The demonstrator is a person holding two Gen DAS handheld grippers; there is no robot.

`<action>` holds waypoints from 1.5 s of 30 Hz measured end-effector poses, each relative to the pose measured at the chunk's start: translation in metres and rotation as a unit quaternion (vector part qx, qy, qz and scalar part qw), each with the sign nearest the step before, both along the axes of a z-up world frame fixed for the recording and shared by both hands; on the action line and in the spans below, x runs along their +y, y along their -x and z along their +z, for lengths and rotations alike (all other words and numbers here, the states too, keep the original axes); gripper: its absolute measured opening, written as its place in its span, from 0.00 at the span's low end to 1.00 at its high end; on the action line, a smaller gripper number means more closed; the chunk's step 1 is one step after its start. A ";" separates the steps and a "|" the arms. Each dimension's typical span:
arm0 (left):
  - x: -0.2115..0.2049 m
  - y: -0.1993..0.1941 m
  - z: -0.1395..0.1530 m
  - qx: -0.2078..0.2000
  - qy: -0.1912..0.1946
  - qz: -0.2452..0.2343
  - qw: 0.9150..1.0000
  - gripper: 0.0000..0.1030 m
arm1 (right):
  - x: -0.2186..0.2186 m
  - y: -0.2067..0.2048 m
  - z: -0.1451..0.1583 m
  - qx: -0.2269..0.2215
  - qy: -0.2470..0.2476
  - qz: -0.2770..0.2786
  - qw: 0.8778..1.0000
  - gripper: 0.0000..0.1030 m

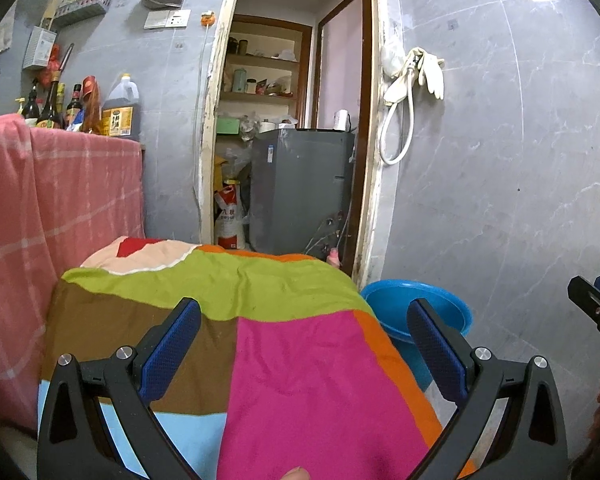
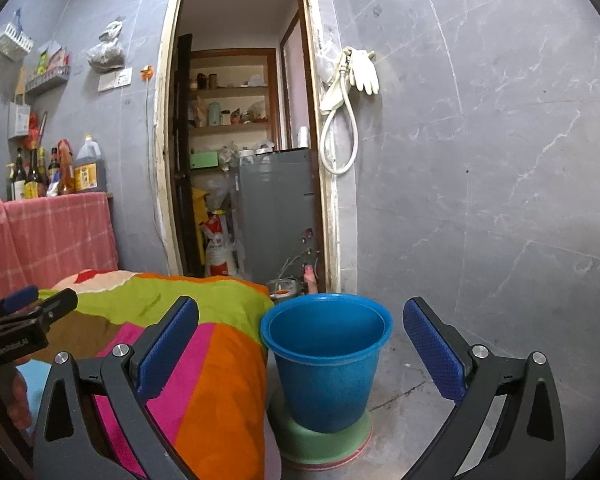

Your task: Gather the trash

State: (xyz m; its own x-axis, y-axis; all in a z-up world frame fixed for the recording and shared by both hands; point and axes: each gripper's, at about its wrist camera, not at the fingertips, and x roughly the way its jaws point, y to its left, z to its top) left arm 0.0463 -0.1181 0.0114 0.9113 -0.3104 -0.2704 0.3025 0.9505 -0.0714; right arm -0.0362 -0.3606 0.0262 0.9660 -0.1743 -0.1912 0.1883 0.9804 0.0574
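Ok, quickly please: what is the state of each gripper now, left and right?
Left gripper: open, holding nothing, above the colourful cloth.
Right gripper: open, holding nothing, facing the blue bucket.

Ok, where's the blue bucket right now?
In the right wrist view the blue bucket stands on a green base on the floor, just right of the colourful cloth, below the doorway.

Empty blue bucket [image 2: 326,364] between spread jaws

Blue plastic bucket [image 2: 326,364], upright, open top, looks empty inside, on green base, beside multicolour cloth
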 end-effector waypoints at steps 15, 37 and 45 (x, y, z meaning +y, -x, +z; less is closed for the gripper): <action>0.010 0.005 -0.030 0.011 -0.011 0.023 1.000 0.98 | 0.006 0.003 -0.032 0.027 0.012 -0.013 0.999 1.00; 0.015 0.007 -0.040 0.013 -0.015 0.027 0.999 0.98 | 0.002 -0.001 -0.037 0.033 0.004 -0.017 0.999 1.00; 0.017 0.006 -0.041 0.013 -0.015 0.027 0.999 0.98 | 0.002 -0.001 -0.038 0.033 0.005 -0.017 0.999 1.00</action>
